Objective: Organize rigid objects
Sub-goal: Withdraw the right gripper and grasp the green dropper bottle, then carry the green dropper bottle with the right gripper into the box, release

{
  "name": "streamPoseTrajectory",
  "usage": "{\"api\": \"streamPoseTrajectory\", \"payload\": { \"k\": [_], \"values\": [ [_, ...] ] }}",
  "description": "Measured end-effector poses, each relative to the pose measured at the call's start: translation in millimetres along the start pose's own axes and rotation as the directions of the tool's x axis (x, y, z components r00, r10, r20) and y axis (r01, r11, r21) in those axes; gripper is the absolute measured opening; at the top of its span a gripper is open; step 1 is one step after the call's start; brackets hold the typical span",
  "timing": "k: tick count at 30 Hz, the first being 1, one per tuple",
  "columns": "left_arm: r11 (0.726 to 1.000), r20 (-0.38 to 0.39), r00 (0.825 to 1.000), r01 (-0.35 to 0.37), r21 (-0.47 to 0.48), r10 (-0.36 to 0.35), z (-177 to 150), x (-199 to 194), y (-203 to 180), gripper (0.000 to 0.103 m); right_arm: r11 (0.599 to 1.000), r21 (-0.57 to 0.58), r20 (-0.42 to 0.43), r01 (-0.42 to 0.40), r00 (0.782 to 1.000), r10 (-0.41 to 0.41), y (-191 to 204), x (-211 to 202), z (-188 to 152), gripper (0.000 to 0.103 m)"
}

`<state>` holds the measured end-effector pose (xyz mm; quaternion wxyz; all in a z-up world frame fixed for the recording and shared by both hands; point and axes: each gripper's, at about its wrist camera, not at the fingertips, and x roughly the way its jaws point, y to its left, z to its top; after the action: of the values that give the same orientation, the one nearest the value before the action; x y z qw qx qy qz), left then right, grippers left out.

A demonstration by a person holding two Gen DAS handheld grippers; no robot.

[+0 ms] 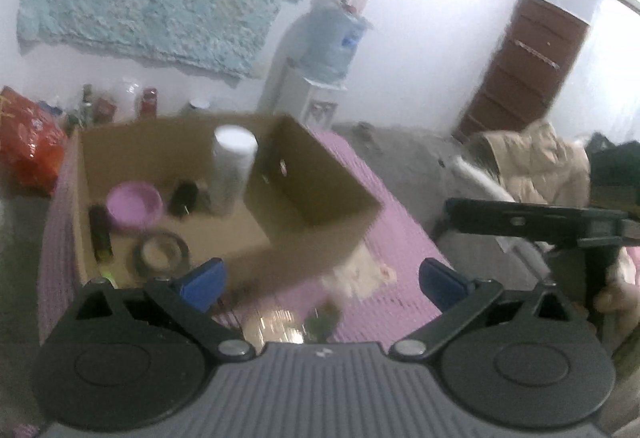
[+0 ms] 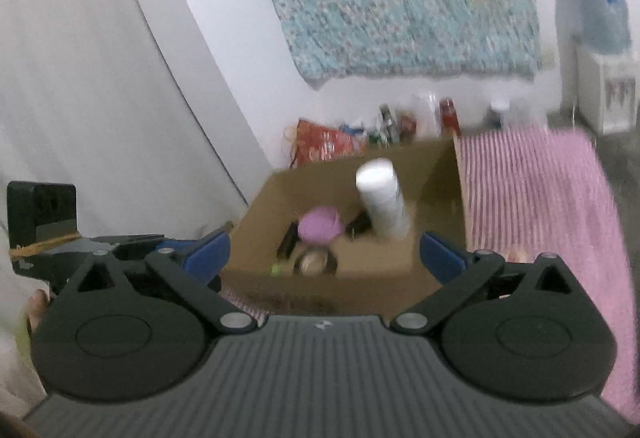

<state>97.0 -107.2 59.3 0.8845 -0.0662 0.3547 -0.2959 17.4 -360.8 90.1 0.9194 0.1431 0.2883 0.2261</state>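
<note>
An open cardboard box [image 1: 320,198] [image 2: 436,174] stands on a pink cloth. Inside it are a tall white bottle [image 1: 234,166] [image 2: 382,200], a pink bowl [image 1: 134,206] [image 2: 320,226], a tape roll [image 1: 160,252] [image 2: 316,262], a dark tube [image 1: 99,230] [image 2: 287,241] and a small dark object [image 1: 184,196] [image 2: 358,224]. My left gripper [image 1: 322,282] is open and empty, above the box's near edge. My right gripper [image 2: 324,258] is open and empty, in front of the box. The right gripper also shows in the left wrist view [image 1: 536,218].
The pink cloth [image 1: 400,230] [image 2: 540,198] covers the table. A red bag [image 1: 28,146] [image 2: 324,146] and several bottles [image 1: 148,102] stand behind the box by the wall. A water dispenser [image 1: 320,50] stands at the back. A beige coat [image 1: 536,166] lies to the right.
</note>
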Motion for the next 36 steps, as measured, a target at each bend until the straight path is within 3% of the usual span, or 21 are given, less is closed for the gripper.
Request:
{"api": "streamPoseTrajectory", "payload": {
  "k": [5, 8, 13, 17, 18, 21, 28, 36],
  "values": [
    [0.999, 0.011, 0.999, 0.041, -0.003, -0.041, -44, 14, -6, 0.103, 0.998, 0.019, -0.073, 0.059, 0.996, -0.058, -3, 19, -51, 0.099],
    [0.997, -0.029, 0.997, 0.076, 0.021, -0.076, -59, 31, -14, 0.103, 0.998, 0.018, -0.111, 0.057, 0.992, -0.055, -5, 35, -58, 0.085],
    [0.988, -0.013, 0.998, -0.058, 0.14, 0.061, -73, 50, -36, 0.103, 0.998, -0.029, -0.146, 0.054, 0.988, -0.058, -3, 65, -54, 0.056],
    [0.972, 0.02, 0.993, -0.117, 0.203, 0.115, -77, 58, -45, 0.101, 0.996, -0.077, -0.162, 0.037, 0.986, -0.049, 1, 85, -46, 0.039],
    [0.968, 0.03, 0.992, -0.129, 0.214, 0.125, -77, 59, -46, 0.099, 0.995, -0.088, -0.167, 0.037, 0.985, -0.052, 0, 90, -42, 0.031],
    [0.957, 0.043, 0.989, -0.148, 0.249, 0.142, -78, 62, -49, 0.09, 0.997, -0.08, -0.181, 0.021, 0.983, -0.035, -5, 96, -40, 0.018],
    [0.915, 0.012, 0.977, -0.205, 0.347, 0.214, -71, 88, -59, 0.063, 1.0, -0.008, -0.163, 0.006, 0.987, -0.008, -28, 88, -40, 0.016],
    [0.865, -0.046, 0.965, -0.208, 0.456, 0.256, -63, 125, -71, 0.056, 0.997, 0.079, -0.147, -0.014, 0.989, 0.025, -50, 80, -48, 0.016]
  ]
}}
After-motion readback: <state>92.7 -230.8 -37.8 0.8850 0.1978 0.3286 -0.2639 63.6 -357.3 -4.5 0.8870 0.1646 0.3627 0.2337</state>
